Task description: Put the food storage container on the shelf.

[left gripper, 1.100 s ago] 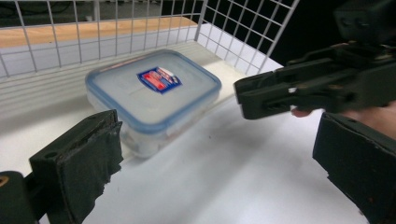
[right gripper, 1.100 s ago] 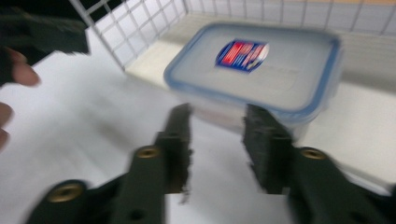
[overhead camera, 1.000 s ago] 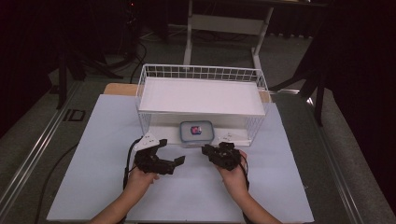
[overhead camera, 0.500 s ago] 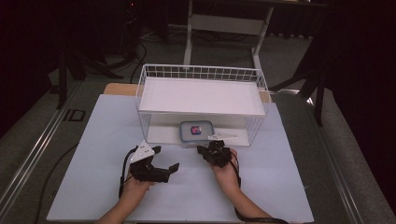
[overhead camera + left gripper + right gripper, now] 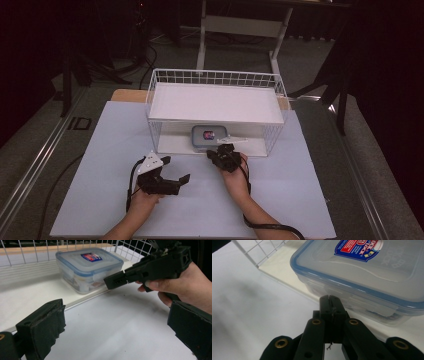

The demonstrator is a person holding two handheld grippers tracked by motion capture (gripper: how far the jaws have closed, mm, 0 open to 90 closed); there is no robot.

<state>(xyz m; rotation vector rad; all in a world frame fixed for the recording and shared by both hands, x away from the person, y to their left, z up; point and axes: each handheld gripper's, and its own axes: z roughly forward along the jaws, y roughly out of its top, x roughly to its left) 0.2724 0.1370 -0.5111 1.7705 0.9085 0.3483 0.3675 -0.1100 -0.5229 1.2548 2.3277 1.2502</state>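
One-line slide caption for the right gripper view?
Right gripper, jaws shut with nothing between them, points at the near wall of a clear, blue-rimmed lidded container on the wire basket's white floor.

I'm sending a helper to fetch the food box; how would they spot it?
Find the white wire rack at the far middle of the table. On its bottom level, under the white shelf, sits a clear plastic box with a blue-edged lid and a red-and-blue label. The right tongs, shut, point at its front.

Box (image 5: 208,137) on lower shelf of wire rack (image 5: 216,80), near front edge; rack at table's (image 5: 100,150) back edge, centred.
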